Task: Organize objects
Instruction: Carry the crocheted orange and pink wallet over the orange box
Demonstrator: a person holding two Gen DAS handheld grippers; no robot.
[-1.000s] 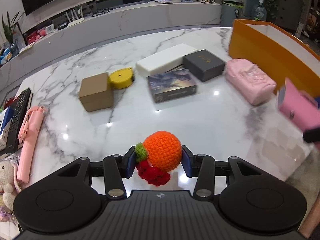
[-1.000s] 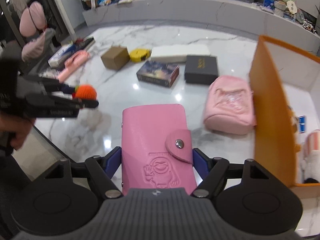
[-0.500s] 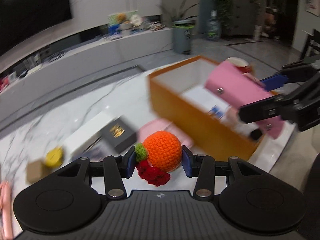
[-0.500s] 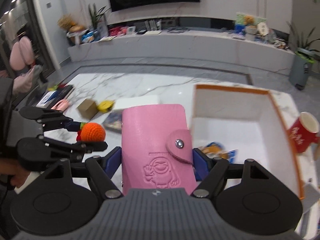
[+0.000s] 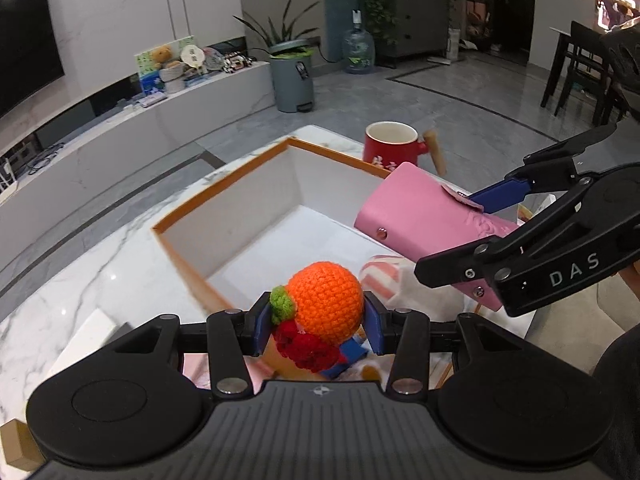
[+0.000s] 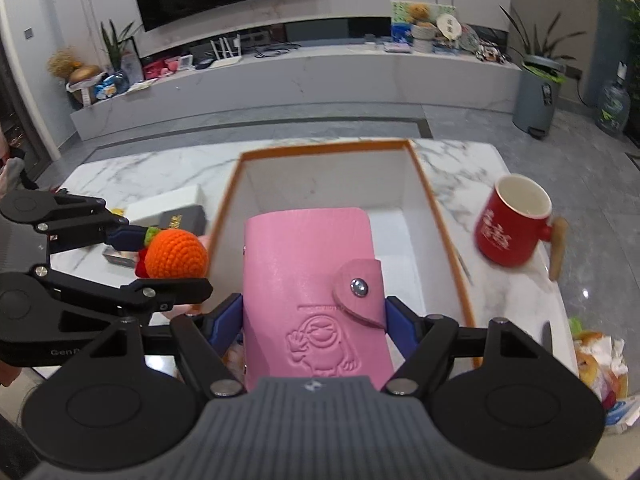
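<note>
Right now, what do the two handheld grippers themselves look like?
Both match. The left gripper and right gripper are matte black plastic with a ribbed grey top, round discs at each side, silver pivot screws and blue pads on the fingers. White lettering marks the side: "DAS" on the right one, "Gen" on the left. No cables show.

A crocheted yarn orange and embossed, leather-look pink card holder are seen above a glossy marble tabletop.

Both wrist cams close, angled down; share orange box.
</note>
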